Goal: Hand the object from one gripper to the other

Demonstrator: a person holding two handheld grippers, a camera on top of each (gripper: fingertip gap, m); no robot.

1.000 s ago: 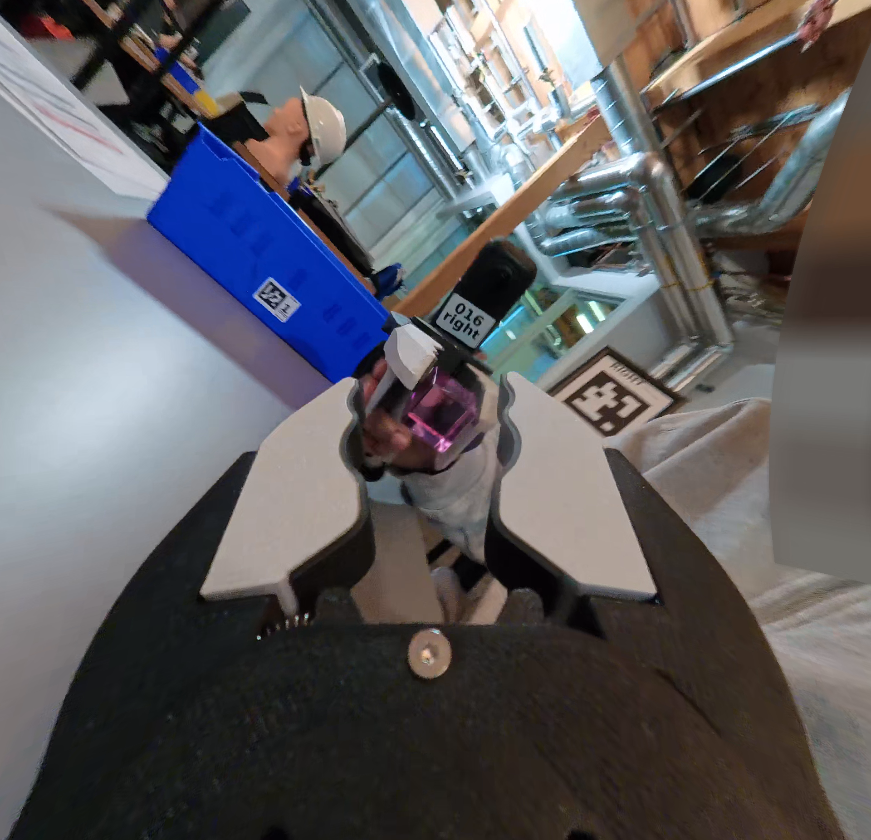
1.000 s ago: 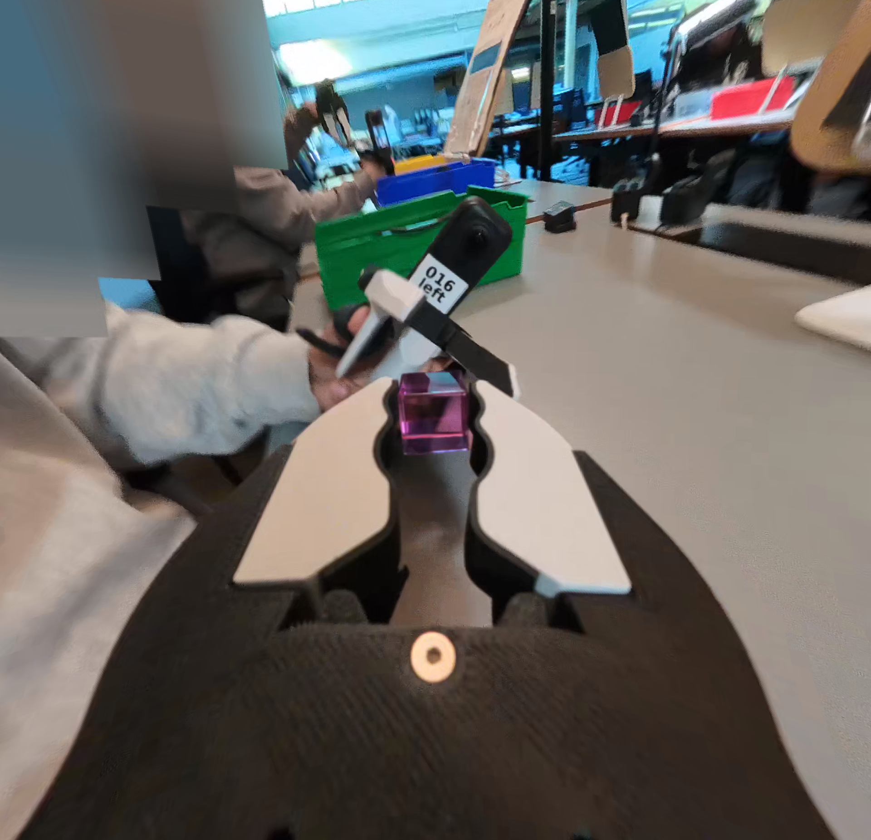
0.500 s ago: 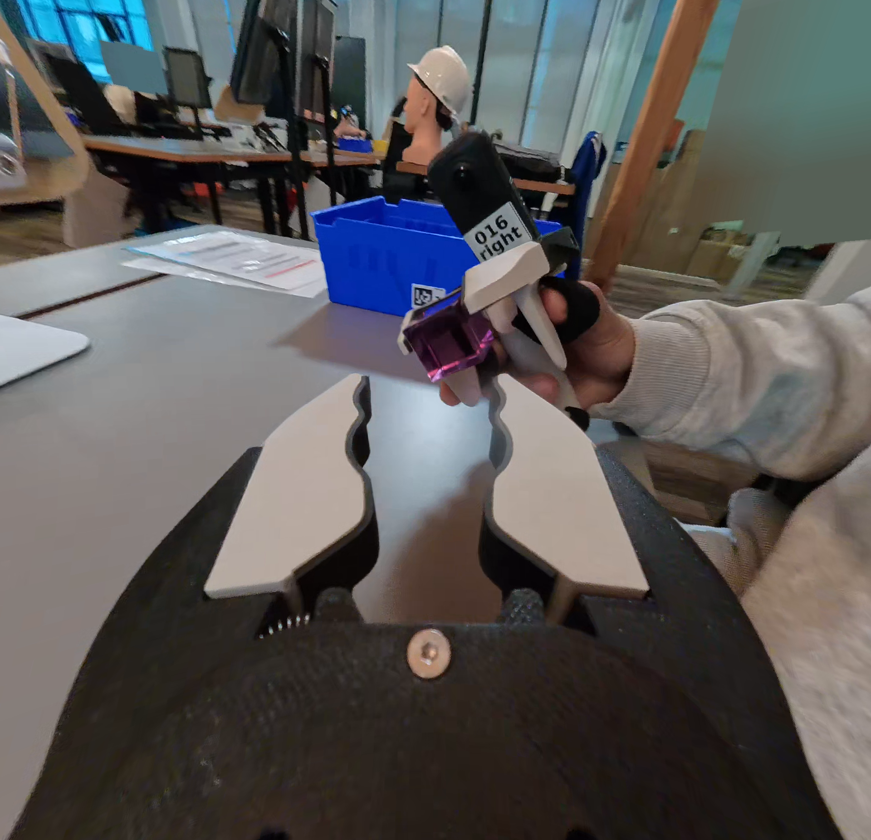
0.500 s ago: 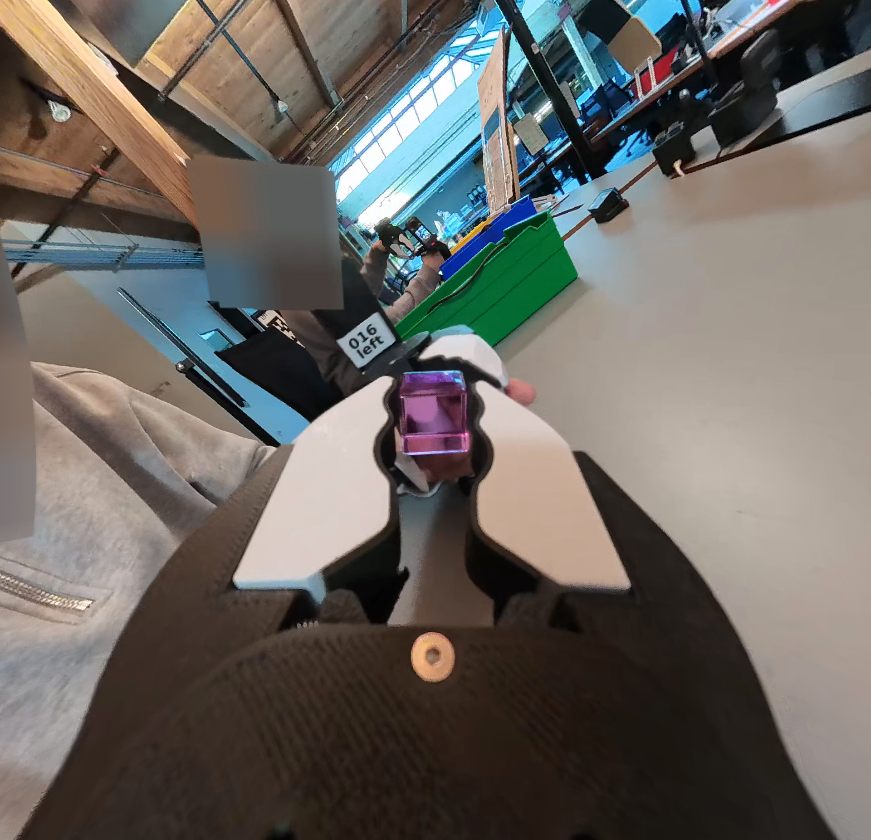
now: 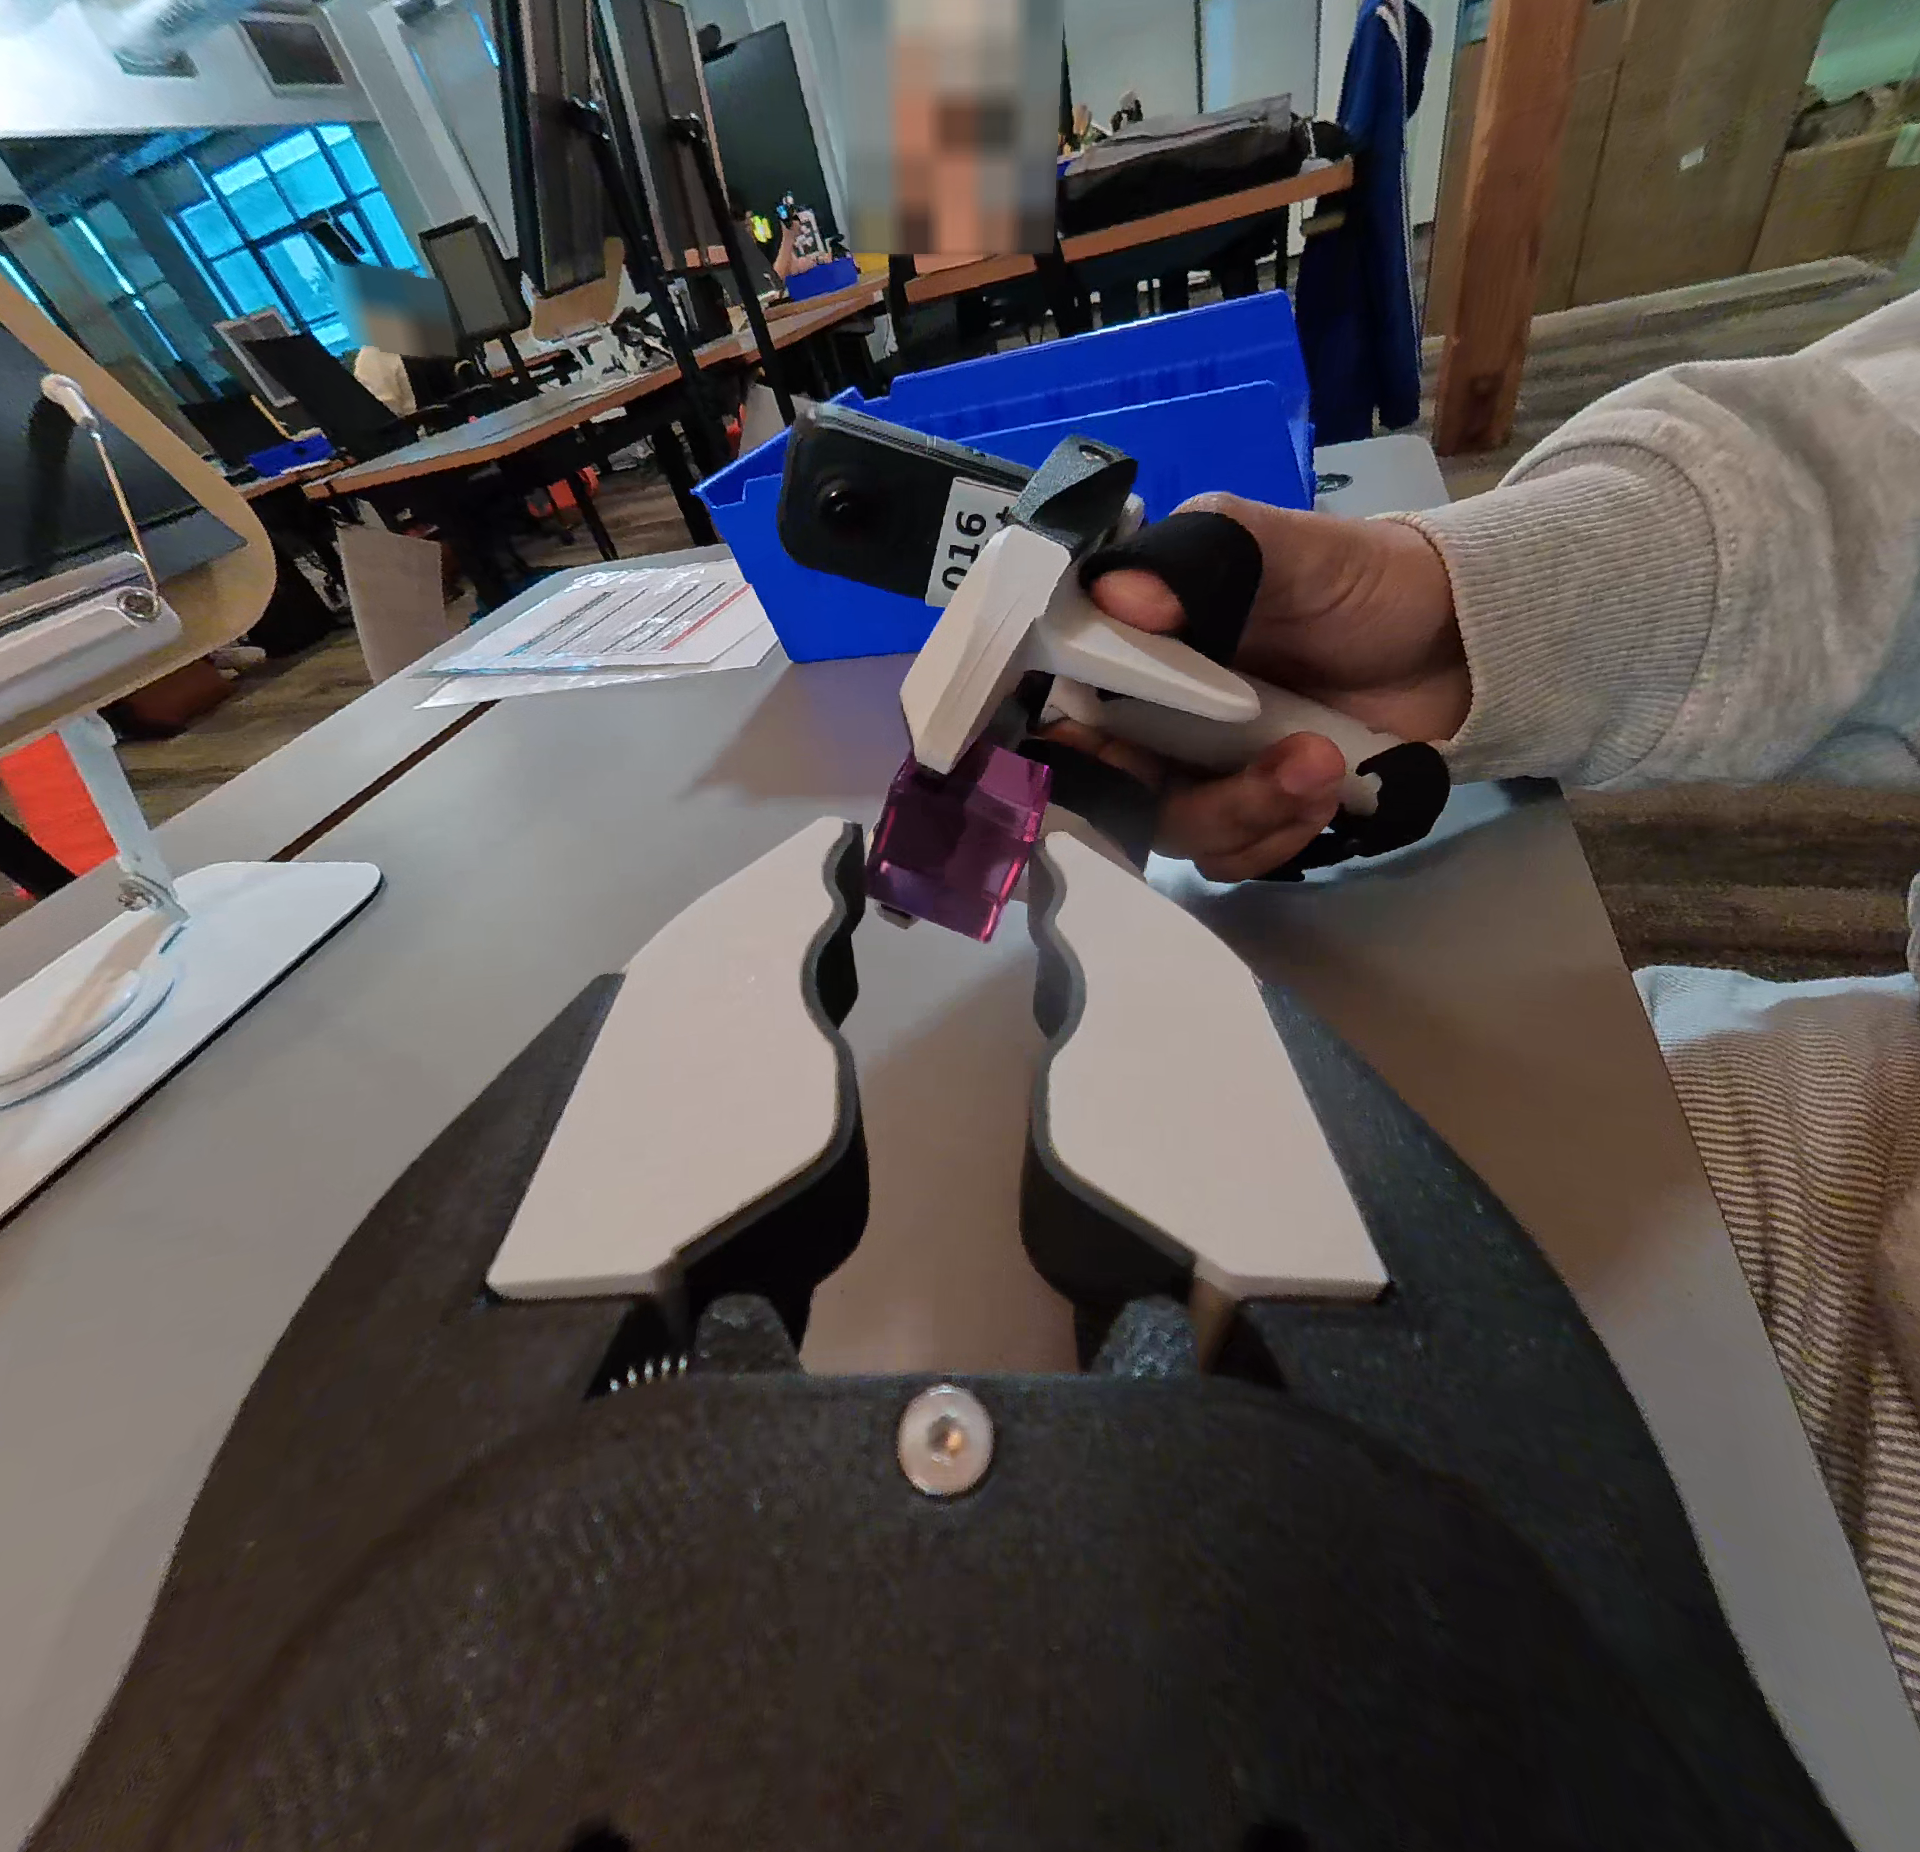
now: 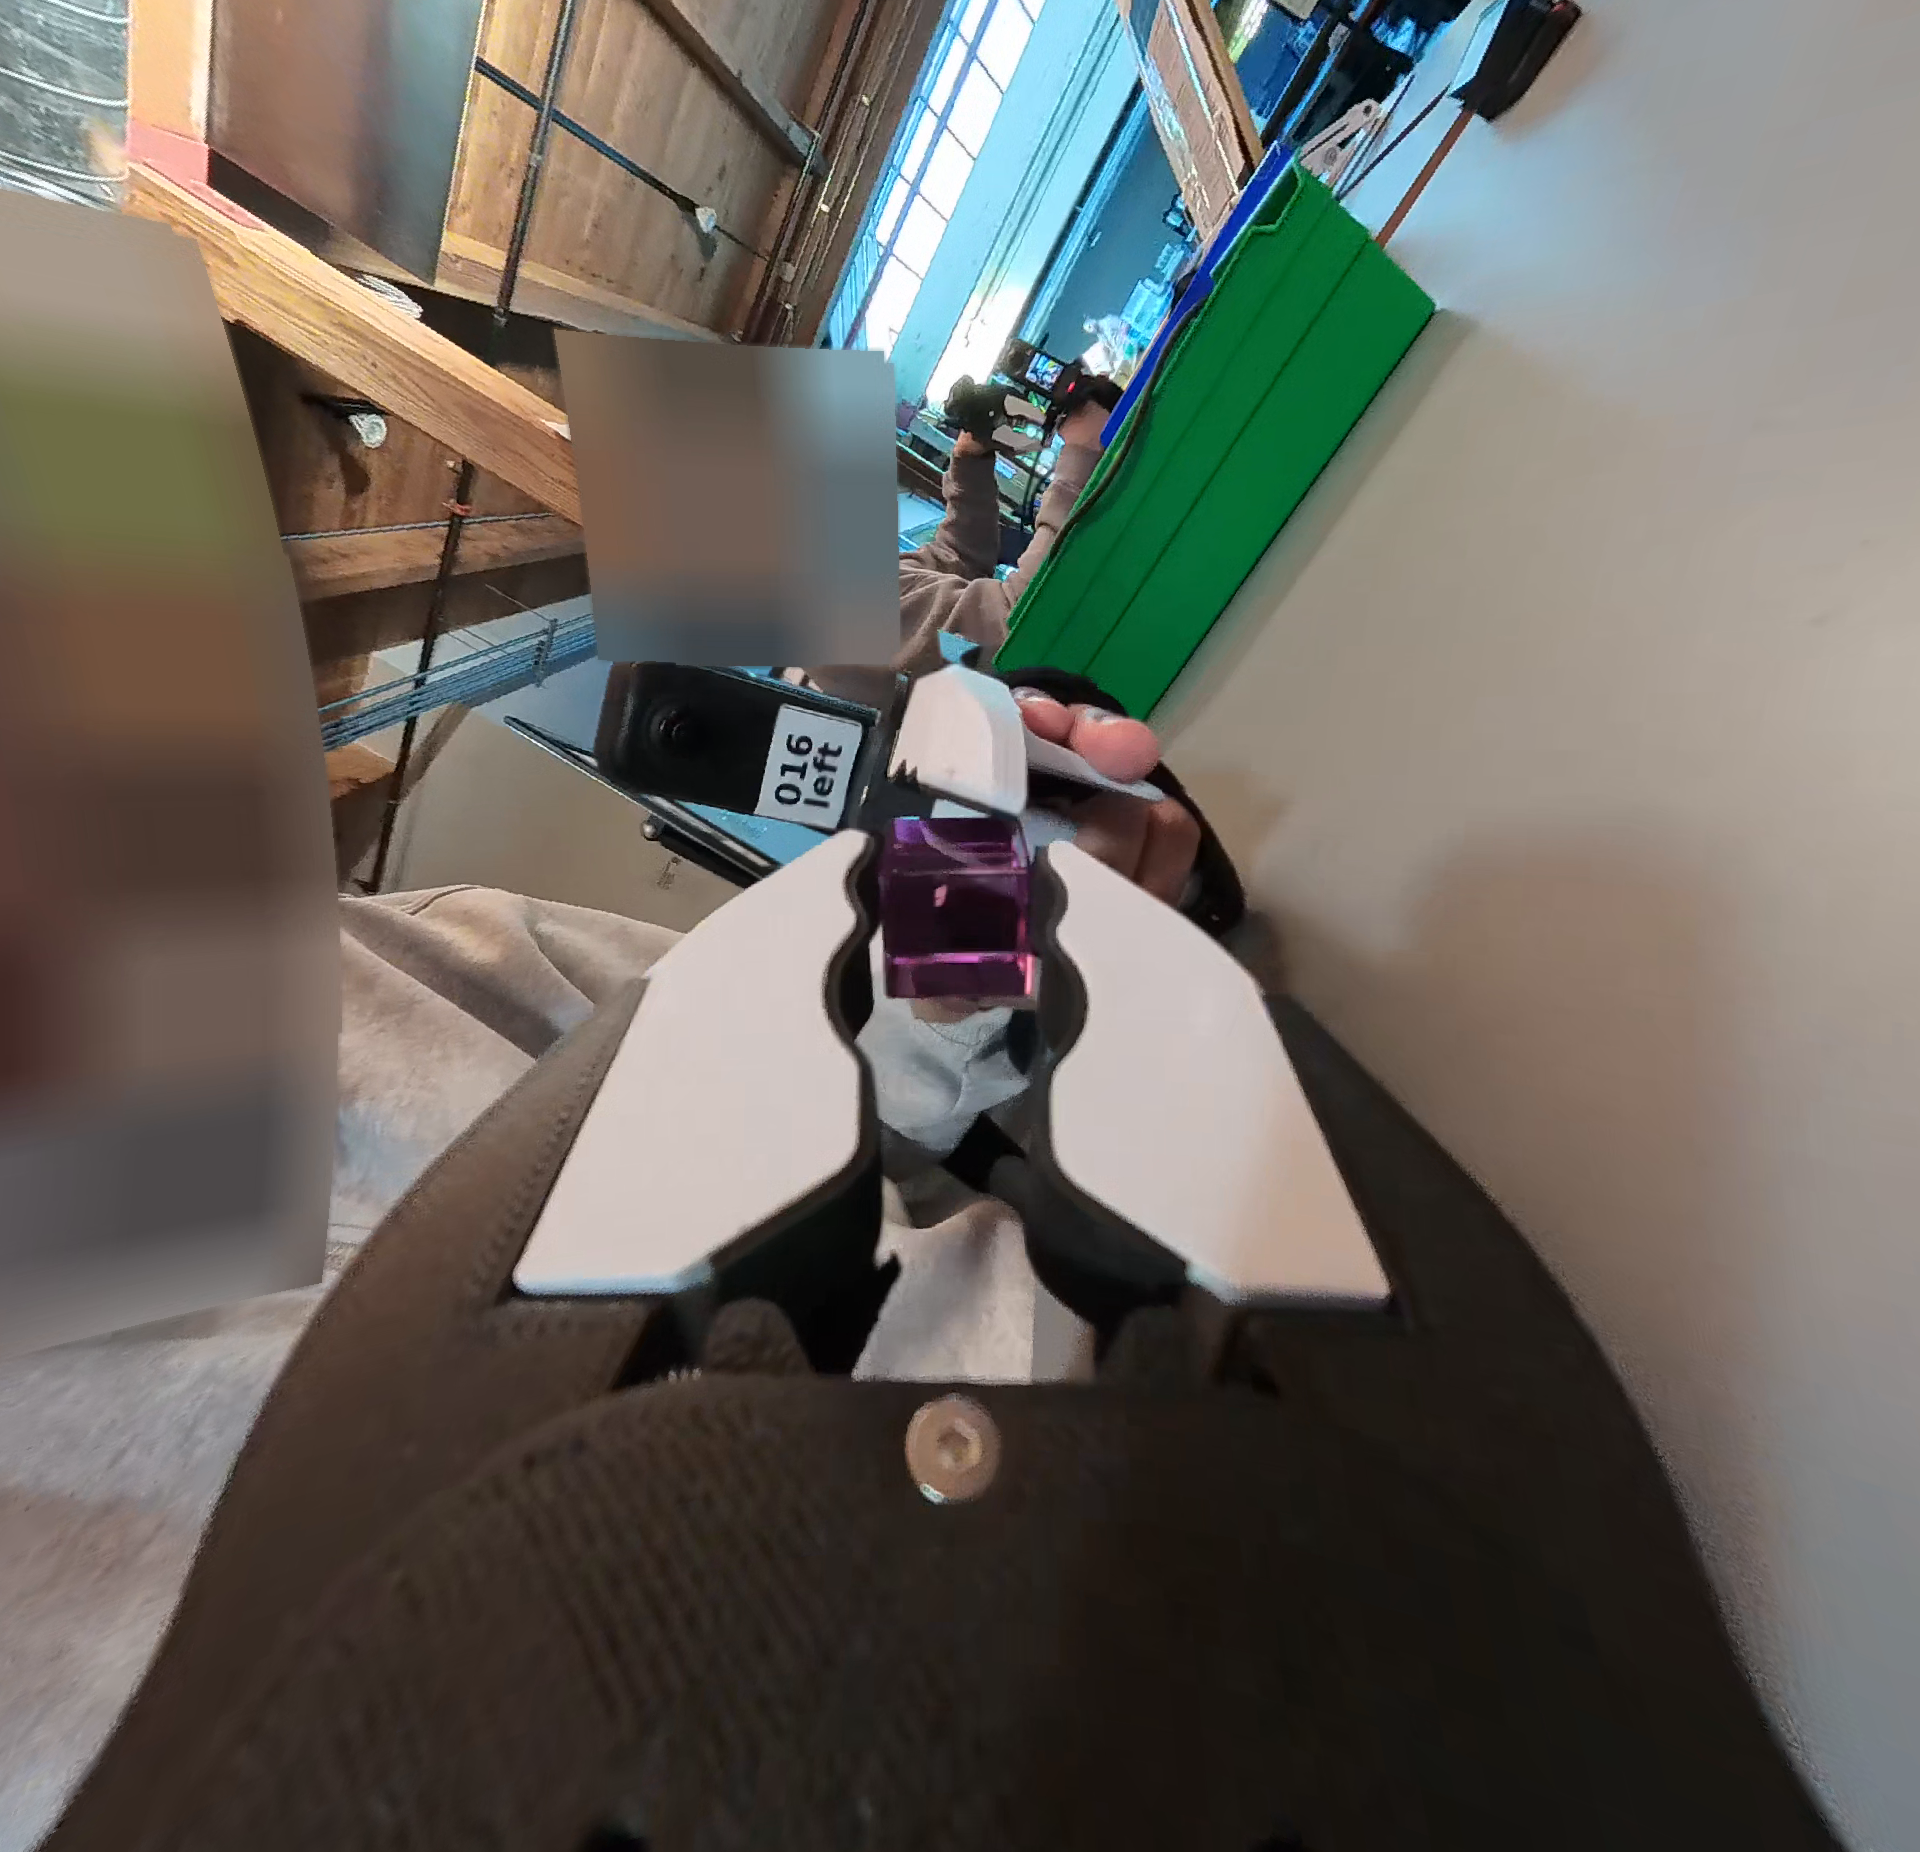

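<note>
Above the grey worktop [image 5: 582, 867], right gripper [image 6: 954, 872] clamps the translucent purple plastic cube [image 6: 956, 919]. Left gripper [image 5: 945, 872] is spread, tips flanking the cube [image 5: 956, 852], apparently no contact. Handover mid-step. Next: left closes squarely, then right releases.

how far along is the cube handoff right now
Done: the right claw grips the purple cube and has brought it between the left claw's open fingers. In hand: lining it up. Left: the left claw closing, then the right releasing.
</note>
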